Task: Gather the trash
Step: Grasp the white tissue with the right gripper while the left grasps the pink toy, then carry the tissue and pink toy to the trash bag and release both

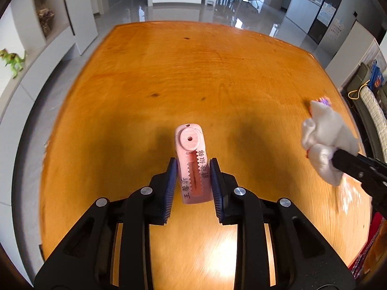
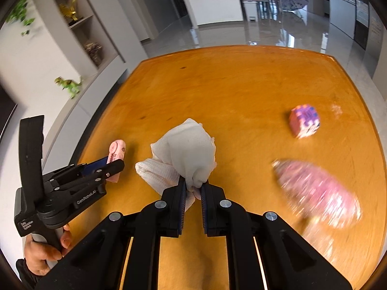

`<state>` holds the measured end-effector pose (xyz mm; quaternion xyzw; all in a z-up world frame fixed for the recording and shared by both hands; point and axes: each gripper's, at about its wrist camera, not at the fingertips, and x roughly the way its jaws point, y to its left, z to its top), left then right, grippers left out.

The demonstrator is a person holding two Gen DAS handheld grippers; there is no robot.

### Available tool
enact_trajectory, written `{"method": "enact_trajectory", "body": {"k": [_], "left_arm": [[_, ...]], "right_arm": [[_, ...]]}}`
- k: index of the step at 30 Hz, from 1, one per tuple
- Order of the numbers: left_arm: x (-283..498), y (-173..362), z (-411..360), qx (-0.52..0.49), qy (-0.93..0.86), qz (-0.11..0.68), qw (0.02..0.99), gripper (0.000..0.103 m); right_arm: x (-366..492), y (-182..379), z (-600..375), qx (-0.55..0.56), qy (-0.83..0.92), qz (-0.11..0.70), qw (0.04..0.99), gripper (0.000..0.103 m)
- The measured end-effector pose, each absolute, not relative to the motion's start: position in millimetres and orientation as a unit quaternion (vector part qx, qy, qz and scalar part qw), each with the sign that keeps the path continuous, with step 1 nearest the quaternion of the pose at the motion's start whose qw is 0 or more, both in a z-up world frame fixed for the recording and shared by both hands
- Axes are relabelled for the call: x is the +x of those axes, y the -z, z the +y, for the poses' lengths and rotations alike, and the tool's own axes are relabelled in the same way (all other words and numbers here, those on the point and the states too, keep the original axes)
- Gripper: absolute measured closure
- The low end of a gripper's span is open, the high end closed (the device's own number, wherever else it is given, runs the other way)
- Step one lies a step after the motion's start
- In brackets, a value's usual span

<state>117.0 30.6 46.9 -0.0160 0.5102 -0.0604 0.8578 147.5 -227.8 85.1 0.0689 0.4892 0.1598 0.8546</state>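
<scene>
On glossy wooden table (image 2: 241, 91): crumpled (waffle-textured) cloth (image 2: 186, 149)

both wrist cameras are looking steeply down, close over the desk (image 1: 193, 72), sharing its far edge and the white cloth (image 2: 186, 145).

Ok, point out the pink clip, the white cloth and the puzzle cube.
pink clip (image 1: 191, 166), left wrist view, toothed middle
white cloth (image 2: 186, 152), right wrist view, bunched top
puzzle cube (image 2: 305, 120), right wrist view, front face

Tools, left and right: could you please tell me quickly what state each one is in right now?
Left tool: closed on the pink clip, lifted off the wooden table.
Right tool: closed on the white crumpled cloth.
</scene>
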Motion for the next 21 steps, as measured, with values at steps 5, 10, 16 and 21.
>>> {"method": "enact_trajectory", "body": {"k": [5,10,16,21], "left_arm": [[65,-57,67,-0.020,0.043,0.496,0.867,0.076],[6,-59,118,-0.036,0.011,0.478,0.878,0.076],[-65,-53,174,-0.069,-0.031,0.469,0.880,0.076],[-126,-42,224,-0.099,-0.072,0.458,0.881,0.076]], "right_arm": [[106,-86,-190,0.055,-0.202,0.490,0.846,0.091],[64,-76,-140,0.036,-0.255,0.495,0.829,0.091],[9,-58,-75,0.022,-0.329,0.507,0.796,0.091],[-35,-49,-19,-0.004,-0.389,0.513,0.765,0.091]]}}
